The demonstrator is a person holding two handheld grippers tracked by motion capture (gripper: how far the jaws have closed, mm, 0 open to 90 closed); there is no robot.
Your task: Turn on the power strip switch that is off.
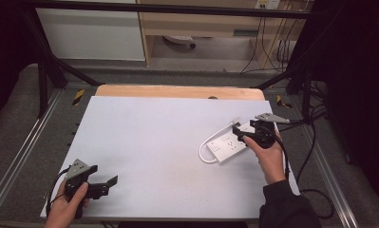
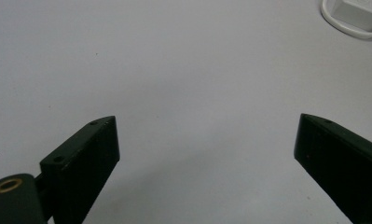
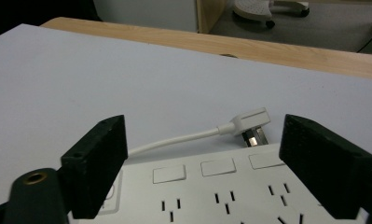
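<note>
I have the right gripper (image 1: 244, 135) poised over the white power strip (image 1: 227, 142), which lies at the right side of the white table (image 1: 144, 142), angled, with its far end toward the table's right edge. In the right gripper view my jaws stand wide apart, one to each side over the strip's top face (image 3: 221, 191), and I see nothing pinched between them; the pads are not pressing on the strip. Beyond the jaws I can see the strip's row of rectangular switches (image 3: 217, 166) and the socket slots below them. The strip's white cord (image 3: 174, 140) runs along the table behind it and ends in a flat white plug (image 3: 250, 122), which lies on the table surface just past the strip's far edge, its metal prongs showing. In the high view the cord (image 1: 205, 153) loops round the strip's near end. My left gripper (image 1: 101, 187) sits at the near left corner of the table, well apart from the strip, held in my left hand (image 1: 68, 206). Its jaws are spread wide over bare table with nothing between them, and a corner of the strip (image 2: 356, 14) shows far off at the top right of the left gripper view.
</note>
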